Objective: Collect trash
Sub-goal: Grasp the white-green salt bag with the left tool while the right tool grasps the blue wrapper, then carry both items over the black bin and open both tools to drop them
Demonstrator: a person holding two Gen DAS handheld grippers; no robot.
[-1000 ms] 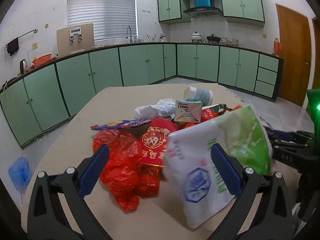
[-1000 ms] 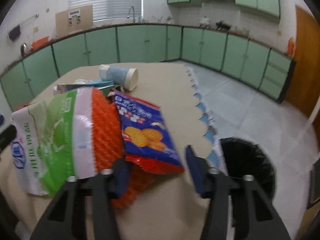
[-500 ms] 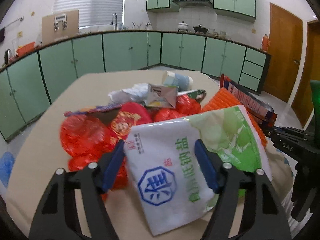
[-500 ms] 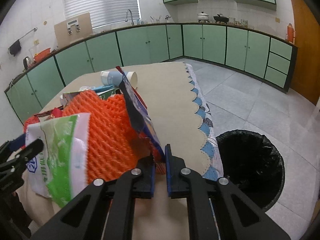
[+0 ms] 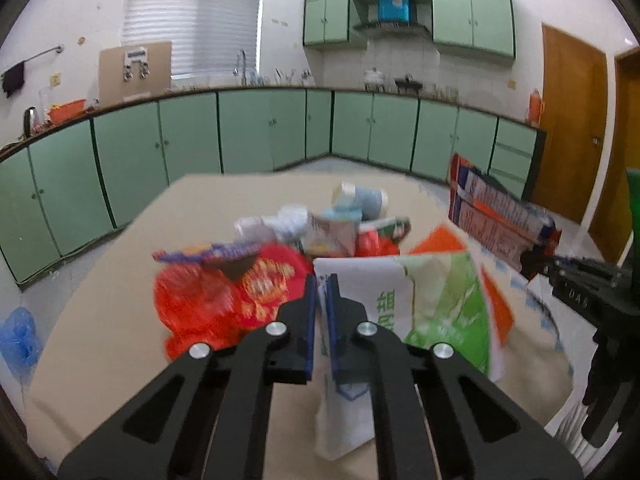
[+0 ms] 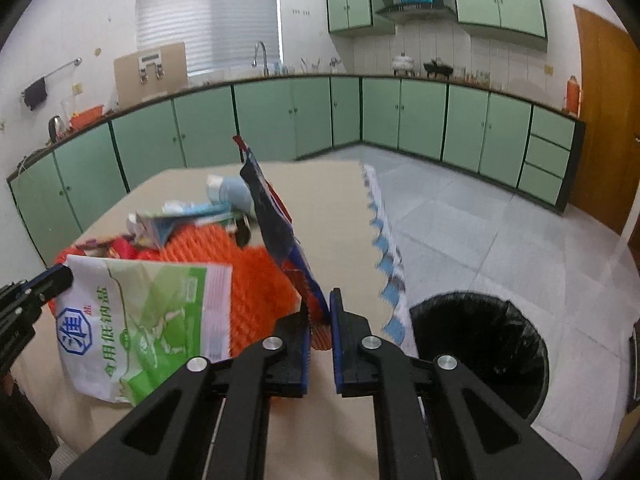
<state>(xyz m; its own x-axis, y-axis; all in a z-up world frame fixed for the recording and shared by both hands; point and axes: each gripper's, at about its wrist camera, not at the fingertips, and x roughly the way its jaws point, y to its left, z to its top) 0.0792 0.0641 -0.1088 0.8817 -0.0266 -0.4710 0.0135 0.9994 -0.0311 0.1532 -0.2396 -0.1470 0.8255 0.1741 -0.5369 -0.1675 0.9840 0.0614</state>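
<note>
A white and green salt bag [image 5: 436, 300] hangs from my left gripper [image 5: 322, 282], whose jaws are closing tight on the bag's top left corner, pads pressing it. From the right wrist view the same bag [image 6: 152, 320] dangles at the left under that left gripper [image 6: 56, 282]. My right gripper [image 6: 320, 308] is shut on the lower edge of a blue snack wrapper [image 6: 276, 220], which stands up on edge. In the left wrist view the wrapper [image 5: 492, 216] sticks out from the right gripper [image 5: 534, 262] at the right.
On the tan table [image 6: 336, 196] lie an orange foam net [image 6: 256, 276], a red plastic bag [image 5: 192, 304], a crumpled carton [image 5: 332, 232] and a tipped paper cup [image 5: 362, 200]. A black-lined bin [image 6: 480, 344] stands on the floor right of the table. Green cabinets line the walls.
The left jaws went from wide open to shut on the salt bag. The right jaws closed on the snack wrapper and lifted it upright off the pile.
</note>
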